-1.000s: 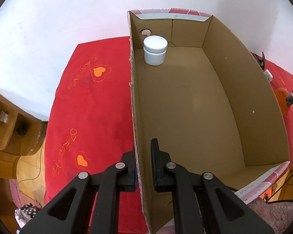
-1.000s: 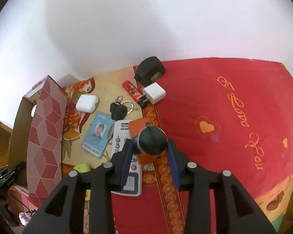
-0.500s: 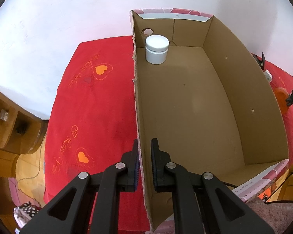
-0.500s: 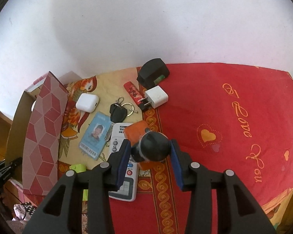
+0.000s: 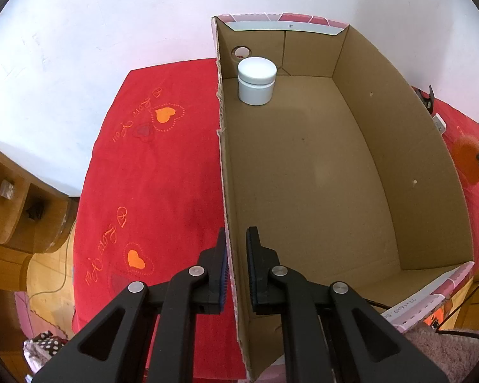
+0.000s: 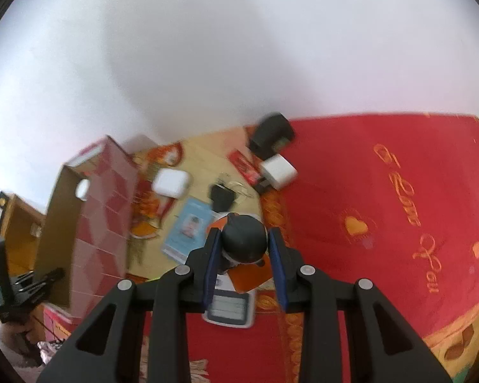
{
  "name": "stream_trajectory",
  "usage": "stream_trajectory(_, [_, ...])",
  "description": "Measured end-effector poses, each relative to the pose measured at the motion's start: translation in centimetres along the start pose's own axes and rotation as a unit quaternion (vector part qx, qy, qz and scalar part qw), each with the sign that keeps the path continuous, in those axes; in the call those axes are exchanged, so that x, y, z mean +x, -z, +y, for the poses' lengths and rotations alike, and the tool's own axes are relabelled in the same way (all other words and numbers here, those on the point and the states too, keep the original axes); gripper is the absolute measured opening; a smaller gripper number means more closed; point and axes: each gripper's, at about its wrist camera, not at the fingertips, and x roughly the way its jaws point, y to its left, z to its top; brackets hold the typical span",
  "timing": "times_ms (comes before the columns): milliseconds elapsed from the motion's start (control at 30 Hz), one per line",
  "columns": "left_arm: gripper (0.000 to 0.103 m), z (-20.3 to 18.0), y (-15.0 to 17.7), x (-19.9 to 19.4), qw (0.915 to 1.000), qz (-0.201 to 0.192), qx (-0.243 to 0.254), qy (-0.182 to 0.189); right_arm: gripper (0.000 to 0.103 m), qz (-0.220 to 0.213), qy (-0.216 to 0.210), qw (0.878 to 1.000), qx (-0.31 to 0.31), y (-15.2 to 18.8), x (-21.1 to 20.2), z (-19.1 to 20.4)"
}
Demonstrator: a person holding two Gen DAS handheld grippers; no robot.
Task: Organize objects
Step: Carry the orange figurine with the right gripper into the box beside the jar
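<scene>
Jaws of the left gripper (image 5: pixel 236 266) pinched the cardboard box (image 5: pixel 303 172) wall while the right gripper (image 6: pixel 244 249) gripped an orange-and-black object (image 6: pixel 244 239); only the white jar (image 5: pixel 257 79) was boxed, with most items outside.

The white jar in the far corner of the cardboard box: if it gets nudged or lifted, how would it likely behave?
The white jar looks squat and wide, standing upright on the flat floor of the cardboard box, so it would probably slide rather than tip. Its smooth, glossy-looking wall may be slippery for a gripper. Laid on its side, its round body would likely roll.
</scene>
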Motion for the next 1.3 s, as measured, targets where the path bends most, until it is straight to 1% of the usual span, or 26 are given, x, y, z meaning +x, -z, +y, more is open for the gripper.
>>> stream_trajectory(67, [0.011,0.0,-0.1,0.0,1.0000,0.000,0.001,0.000,0.029,-0.011,-0.012,1.000,-0.018,-0.7,-0.7,1.6])
stream_trajectory(167, [0.011,-0.1,-0.1,0.1,1.0000,0.000,0.001,0.001,0.029,-0.025,-0.043,0.998,-0.037,-1.9,-1.5,4.1])
stream_trajectory(267, [0.011,-0.1,-0.2,0.1,1.0000,0.001,0.001,0.001,0.029,-0.027,-0.080,0.995,-0.060,-3.2,-1.6,7.0])
stream_trajectory(300, [0.011,-0.1,-0.2,0.1,1.0000,0.001,0.001,0.001,0.029,-0.027,-0.095,0.993,-0.072,-3.7,-1.4,8.3])
stream_trajectory(433, [0.011,-0.3,-0.3,0.2,1.0000,0.001,0.001,0.000,0.029,-0.024,-0.133,0.985,-0.108,-5.0,-0.5,12.6])
stream_trajectory(600, [0.011,-0.3,-0.4,0.2,1.0000,0.000,-0.004,0.001,0.029,-0.007,-0.160,0.972,-0.175,-5.8,1.7,18.5])
stream_trajectory(667, [0.011,-0.3,-0.4,0.1,1.0000,0.000,-0.003,0.001,0.029,0.009,-0.163,0.966,-0.198,-5.8,3.2,20.6])
stream_trajectory(767, [0.011,-0.3,-0.4,0.1,1.0000,0.001,-0.004,0.002,0.029,0.035,-0.166,0.962,-0.214,-5.2,5.4,22.5])
stream_trajectory(1000, [0.011,-0.4,-0.3,0.0,1.0000,0.000,-0.005,0.005,0.029,0.089,-0.152,0.950,-0.256,-3.4,10.3,26.8])
stream_trajectory(1200, [0.011,-0.6,-0.1,-0.1,1.0000,0.001,-0.005,0.007,0.029,0.106,-0.127,0.946,-0.277,-2.6,12.9,28.3])
stream_trajectory(1300, [0.011,-0.7,-0.1,-0.2,1.0000,0.001,-0.004,0.007,0.029,0.114,-0.128,0.944,-0.283,-2.1,13.3,28.6])
